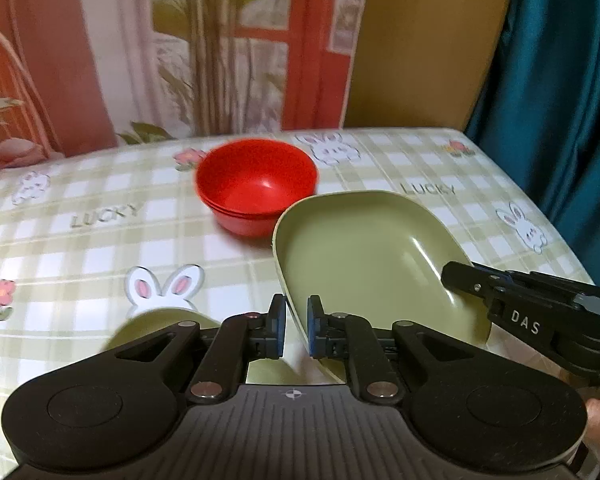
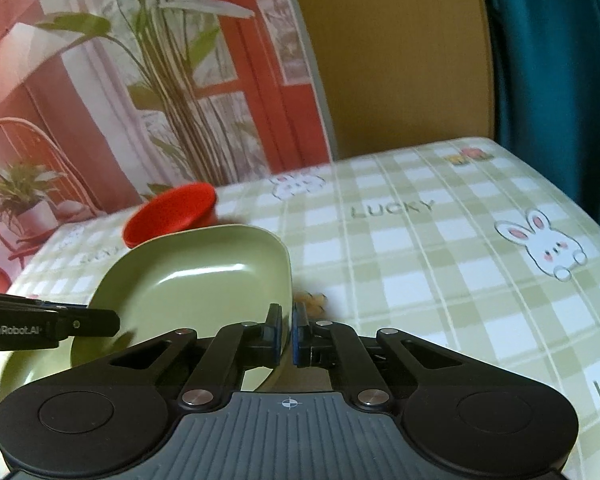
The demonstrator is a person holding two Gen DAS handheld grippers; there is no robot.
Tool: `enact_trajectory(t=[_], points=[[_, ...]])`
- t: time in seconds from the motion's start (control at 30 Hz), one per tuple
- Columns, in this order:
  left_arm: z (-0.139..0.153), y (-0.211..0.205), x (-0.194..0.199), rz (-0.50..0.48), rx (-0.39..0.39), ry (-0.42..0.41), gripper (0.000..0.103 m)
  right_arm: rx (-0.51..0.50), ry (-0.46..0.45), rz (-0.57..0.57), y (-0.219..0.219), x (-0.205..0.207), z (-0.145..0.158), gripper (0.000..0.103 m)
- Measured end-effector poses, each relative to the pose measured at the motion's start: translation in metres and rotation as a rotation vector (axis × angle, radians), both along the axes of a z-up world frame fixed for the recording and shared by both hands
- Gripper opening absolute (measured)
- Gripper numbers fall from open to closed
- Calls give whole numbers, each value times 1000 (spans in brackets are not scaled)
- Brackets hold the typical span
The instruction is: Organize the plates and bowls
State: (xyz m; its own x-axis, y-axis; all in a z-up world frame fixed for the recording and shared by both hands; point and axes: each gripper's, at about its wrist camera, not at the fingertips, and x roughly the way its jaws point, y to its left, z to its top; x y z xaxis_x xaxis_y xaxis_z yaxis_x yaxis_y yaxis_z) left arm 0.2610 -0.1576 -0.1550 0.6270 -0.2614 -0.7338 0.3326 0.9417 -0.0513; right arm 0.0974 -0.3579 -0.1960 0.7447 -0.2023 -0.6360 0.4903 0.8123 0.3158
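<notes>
Green-and-white checked cloth with rabbits and the word LUCKY covers the bench (image 1: 80,248); printed backdrop of a plant and red window frame stands behind, teal curtain (image 1: 560,100) at the right.

Green plate (image 1: 364,264), squarish with rounded corners, is held tilted above the bench by both tools at once. Left tongs (image 1: 296,330) straddle its near-left rim, blue pads (image 1: 279,328) on either side of the edge, a narrow gap showing. Right tongs (image 2: 286,332) are pressed almost together on the plate's (image 2: 204,280) right rim, one finger inside, one outside. Each tool shows in the other's view, at the plate's opposite edge.

Second green plate (image 1: 160,324) lies flat on the cloth beneath and to the left of the raised one, partly hidden by the left tool; its edge (image 2: 24,368) shows low in the right wrist view.

Stack of red bowls (image 1: 256,186) sits nested on the bench beyond the raised plate, near the backdrop, just beside the plate's far rim in the left view. Count unclear, layered rims visible.
</notes>
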Motion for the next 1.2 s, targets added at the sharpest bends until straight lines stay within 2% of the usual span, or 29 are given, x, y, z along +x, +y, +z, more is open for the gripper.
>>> enact_trajectory(t=[0.27,0.57,0.87,1.2], points=[[23,48,-11,76,-45,-14,15,-48,-56,109,20,38,30,4],[17,99,-38,158,-81,46,20,-116,-60,295,64,81,53,5],[-7,126,-57,213,-136,125,22,-171,1,450,104,105,50,7],[-24,131,-64,229,-167,181,23,-185,75,517,124,106,37,7]])
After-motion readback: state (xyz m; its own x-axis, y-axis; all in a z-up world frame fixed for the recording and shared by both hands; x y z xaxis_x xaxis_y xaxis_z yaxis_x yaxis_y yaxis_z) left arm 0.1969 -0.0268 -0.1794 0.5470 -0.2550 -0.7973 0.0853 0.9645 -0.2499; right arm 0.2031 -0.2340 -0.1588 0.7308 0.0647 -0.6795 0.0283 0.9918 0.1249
